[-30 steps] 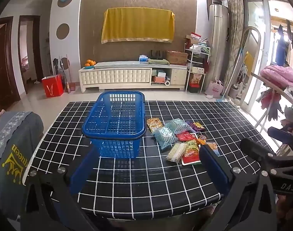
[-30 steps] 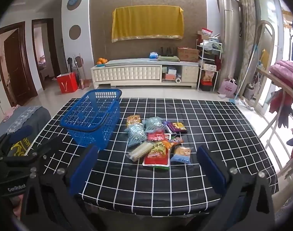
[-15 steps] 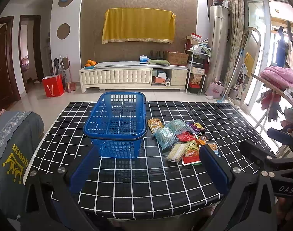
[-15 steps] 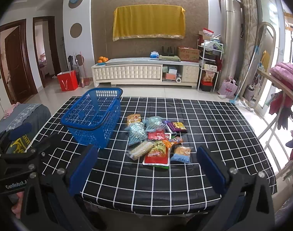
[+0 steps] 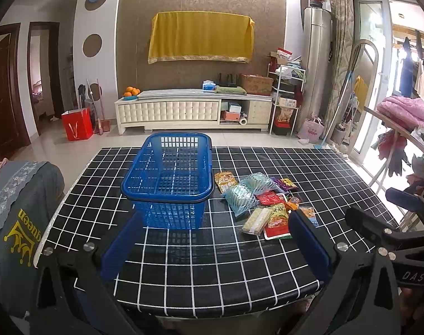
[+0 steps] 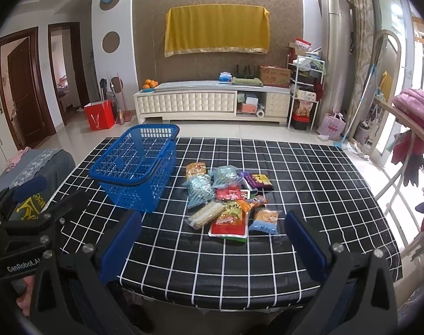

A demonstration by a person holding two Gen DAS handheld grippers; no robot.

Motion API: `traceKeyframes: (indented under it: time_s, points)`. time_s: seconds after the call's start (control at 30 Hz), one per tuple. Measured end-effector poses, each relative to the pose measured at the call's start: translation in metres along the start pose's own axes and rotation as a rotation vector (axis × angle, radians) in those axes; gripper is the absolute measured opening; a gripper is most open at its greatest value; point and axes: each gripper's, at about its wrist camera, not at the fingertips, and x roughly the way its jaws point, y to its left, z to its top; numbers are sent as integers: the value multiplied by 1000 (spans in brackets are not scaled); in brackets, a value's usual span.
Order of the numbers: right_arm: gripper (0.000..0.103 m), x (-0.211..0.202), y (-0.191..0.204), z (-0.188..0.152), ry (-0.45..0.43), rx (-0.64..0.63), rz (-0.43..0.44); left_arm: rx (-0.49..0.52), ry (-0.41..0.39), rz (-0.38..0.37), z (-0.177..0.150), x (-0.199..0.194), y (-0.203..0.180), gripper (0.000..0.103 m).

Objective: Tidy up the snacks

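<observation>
Both grippers have eased slightly nearer the table [image 6: 309, 167]. Left gripper [image 5: 214, 240] and right gripper [image 6: 212, 240] hover with jaws wide apart, empty. Snack packets [image 6: 226, 195] lie clustered just beside the blue basket [image 5: 167, 178], apparently empty, handy for loading.

One blue basket [image 6: 136, 167], about ten snack packets [image 6: 228, 195], one table [image 6: 309, 173]

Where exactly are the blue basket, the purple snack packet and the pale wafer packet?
blue basket [image 6: 134, 192]: right wrist view, near side wall.
purple snack packet [image 6: 258, 180]: right wrist view, middle of its front.
pale wafer packet [image 6: 206, 214]: right wrist view, middle of the wrapper.
</observation>
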Motion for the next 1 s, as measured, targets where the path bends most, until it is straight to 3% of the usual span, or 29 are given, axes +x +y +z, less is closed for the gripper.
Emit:
traceKeyframes:
  time_s: [1.0]
  points:
    - [103,0,0,-3,10,0,7,-3,10,4,-6,3,2,103]
